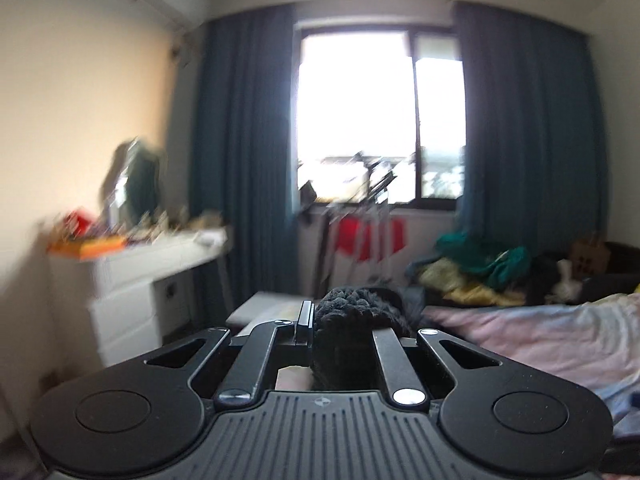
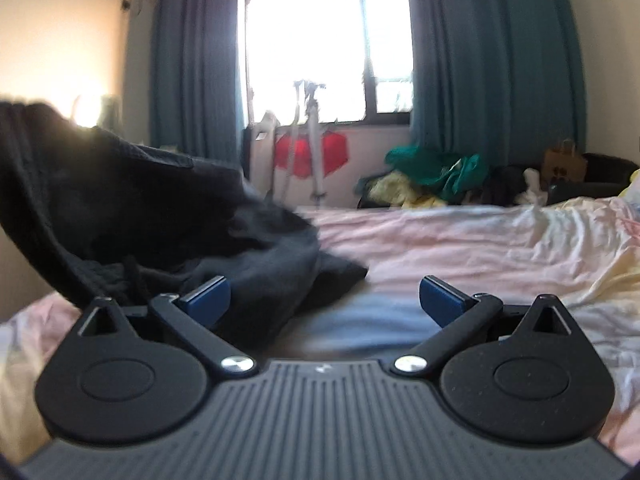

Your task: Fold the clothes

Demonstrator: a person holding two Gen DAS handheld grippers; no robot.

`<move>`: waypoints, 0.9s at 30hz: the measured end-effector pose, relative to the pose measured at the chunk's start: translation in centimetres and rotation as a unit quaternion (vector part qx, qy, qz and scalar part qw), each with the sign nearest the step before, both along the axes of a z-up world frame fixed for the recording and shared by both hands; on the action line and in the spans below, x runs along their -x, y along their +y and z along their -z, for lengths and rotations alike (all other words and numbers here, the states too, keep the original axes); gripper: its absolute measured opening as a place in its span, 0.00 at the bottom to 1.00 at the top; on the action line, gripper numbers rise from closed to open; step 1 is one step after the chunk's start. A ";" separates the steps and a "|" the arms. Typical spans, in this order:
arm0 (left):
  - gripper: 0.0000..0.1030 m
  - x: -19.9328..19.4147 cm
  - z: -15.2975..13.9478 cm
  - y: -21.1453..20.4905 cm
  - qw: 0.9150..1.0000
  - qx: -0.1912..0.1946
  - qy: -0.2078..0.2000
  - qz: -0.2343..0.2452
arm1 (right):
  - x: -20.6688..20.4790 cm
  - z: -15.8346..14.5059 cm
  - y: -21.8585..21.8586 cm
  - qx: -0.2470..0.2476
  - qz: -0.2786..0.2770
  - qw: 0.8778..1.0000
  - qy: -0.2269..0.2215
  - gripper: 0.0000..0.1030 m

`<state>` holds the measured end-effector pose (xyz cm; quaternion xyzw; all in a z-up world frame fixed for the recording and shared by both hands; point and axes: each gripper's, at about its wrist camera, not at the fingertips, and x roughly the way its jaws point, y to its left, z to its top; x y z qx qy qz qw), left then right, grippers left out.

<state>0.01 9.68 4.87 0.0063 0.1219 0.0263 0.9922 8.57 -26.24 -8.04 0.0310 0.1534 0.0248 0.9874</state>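
Observation:
A black knit garment point(image 2: 132, 216) hangs from the upper left and its lower part lies bunched on the bed point(image 2: 460, 248) in the right wrist view. My left gripper point(image 1: 320, 320) is shut on a fold of this black knit garment point(image 1: 356, 320) and holds it up above the bed. My right gripper point(image 2: 324, 300) is open and empty, low over the bed sheet, with its left blue pad point(image 2: 208, 296) close beside the garment's lower folds.
A pink and pale blue sheet point(image 1: 540, 340) covers the bed. A pile of green and yellow clothes point(image 2: 432, 176) lies at the far side. A white dresser with clutter point(image 1: 132, 276) stands at left. A drying rack with red items point(image 2: 312, 152) stands by the curtained window.

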 end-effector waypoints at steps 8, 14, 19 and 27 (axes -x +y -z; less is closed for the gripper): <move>0.09 -1.2 7.8 12.6 0.991 0.066 0.076 -0.086 | -1.6 2.2 3.2 0.005 -0.066 0.994 0.087 1.00; 0.10 -5.7 7.7 13.2 0.985 0.082 0.106 -0.113 | -5.2 5.2 4.9 -0.007 -0.069 0.988 0.139 1.00; 0.12 -7.5 7.3 11.5 0.987 0.047 0.109 -0.111 | -6.4 6.9 6.3 0.029 -0.032 0.993 0.110 0.95; 0.13 -9.7 7.3 9.7 0.986 0.048 0.125 -0.104 | -7.4 7.3 6.2 0.026 -0.018 0.998 0.055 0.74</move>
